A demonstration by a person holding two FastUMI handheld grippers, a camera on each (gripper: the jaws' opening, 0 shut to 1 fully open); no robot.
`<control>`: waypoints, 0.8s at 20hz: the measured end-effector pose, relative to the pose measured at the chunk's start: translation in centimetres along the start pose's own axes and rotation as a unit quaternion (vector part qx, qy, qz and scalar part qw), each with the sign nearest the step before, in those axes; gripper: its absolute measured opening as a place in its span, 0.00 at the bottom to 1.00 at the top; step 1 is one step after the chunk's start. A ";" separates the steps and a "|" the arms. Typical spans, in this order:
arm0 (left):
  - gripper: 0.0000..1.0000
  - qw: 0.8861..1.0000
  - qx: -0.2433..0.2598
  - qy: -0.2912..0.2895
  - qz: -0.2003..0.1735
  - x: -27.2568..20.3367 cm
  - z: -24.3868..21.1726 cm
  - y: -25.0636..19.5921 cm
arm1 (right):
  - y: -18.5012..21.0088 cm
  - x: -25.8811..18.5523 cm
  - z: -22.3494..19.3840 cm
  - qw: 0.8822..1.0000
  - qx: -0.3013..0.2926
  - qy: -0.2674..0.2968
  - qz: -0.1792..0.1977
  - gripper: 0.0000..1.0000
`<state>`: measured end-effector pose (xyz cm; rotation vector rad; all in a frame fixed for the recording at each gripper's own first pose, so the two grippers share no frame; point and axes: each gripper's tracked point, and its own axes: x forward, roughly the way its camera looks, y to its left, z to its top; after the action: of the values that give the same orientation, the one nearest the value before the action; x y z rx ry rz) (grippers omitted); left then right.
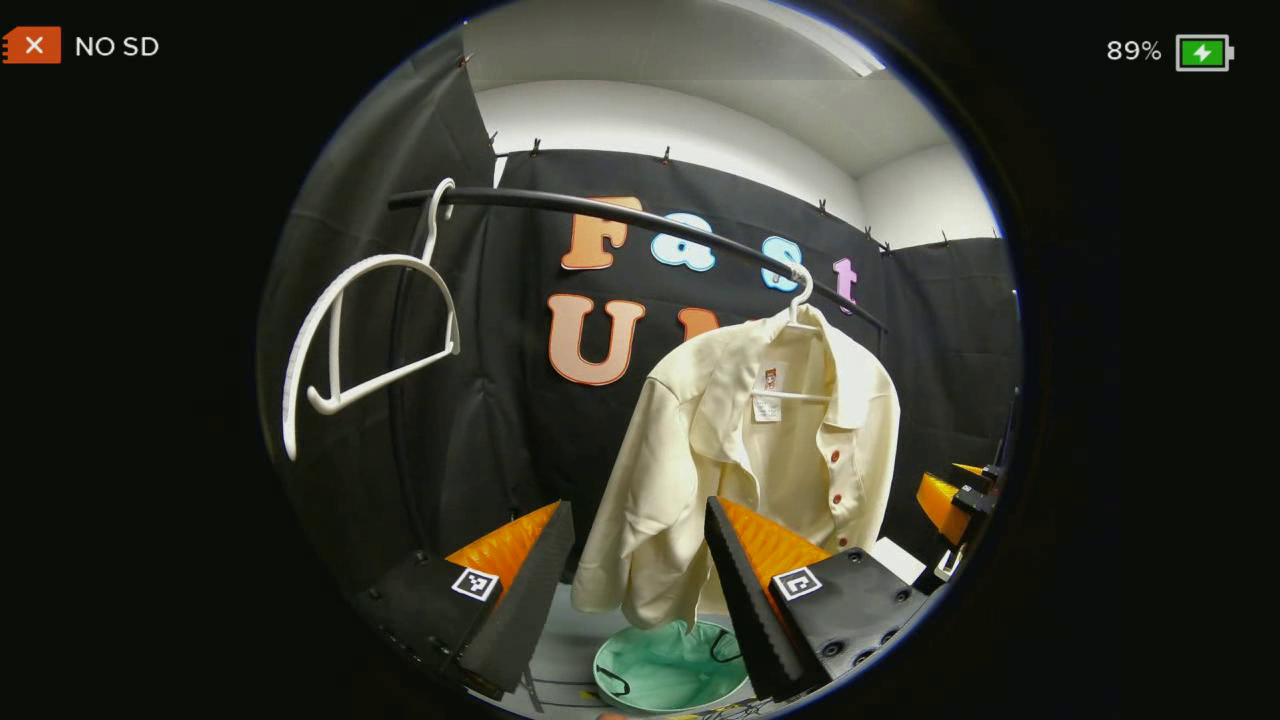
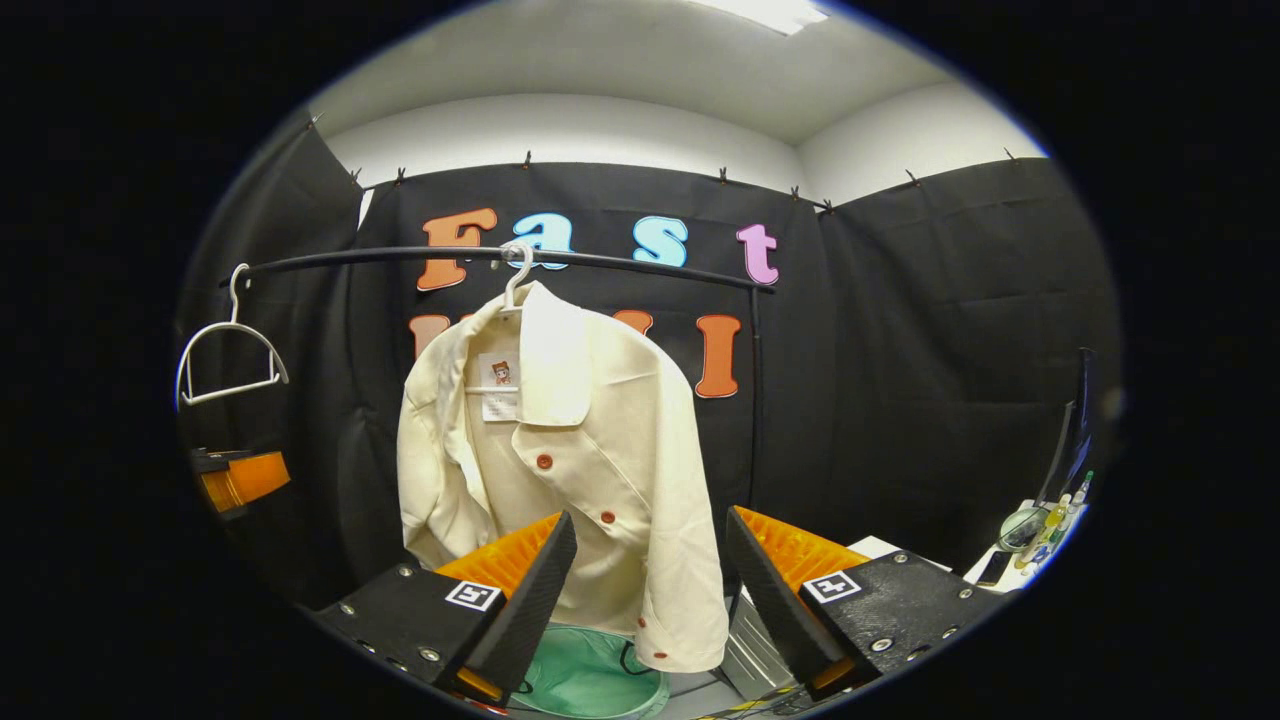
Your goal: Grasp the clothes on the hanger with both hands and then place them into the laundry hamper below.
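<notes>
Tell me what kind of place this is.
Probably a staged recording booth, not a real laundry room: black cloth walls, a clothes rail holding a cream shirt beside an empty hanger, and a green hamper below.

Shirt (image 2: 560,460) hangs on hanger (image 2: 517,272) from rail (image 2: 640,262); hamper (image 2: 590,680) sits below it. Spare hanger (image 2: 228,350) hangs on the rail's left end. Both grippers face the shirt, apart from it.
</notes>
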<state>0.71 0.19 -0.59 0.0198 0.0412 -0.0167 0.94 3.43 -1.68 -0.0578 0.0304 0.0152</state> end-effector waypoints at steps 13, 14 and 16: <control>0.81 1.000 0.000 0.017 0.018 -0.3 -1.9 1.6 | 6.3 8.2 0.0 0.999 -0.015 0.004 0.045 0.94; 0.81 1.000 0.002 0.018 0.020 -0.1 -1.9 1.9 | 6.4 8.8 0.0 0.999 -0.016 0.004 0.045 0.94; 0.81 1.000 0.007 0.018 0.023 0.2 -1.9 2.2 | 6.4 10.2 0.0 0.999 -0.020 0.004 0.039 0.95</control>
<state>0.83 2.47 -2.41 0.0355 0.0757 0.0299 11.07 9.97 -2.37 -0.0963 0.0394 0.0940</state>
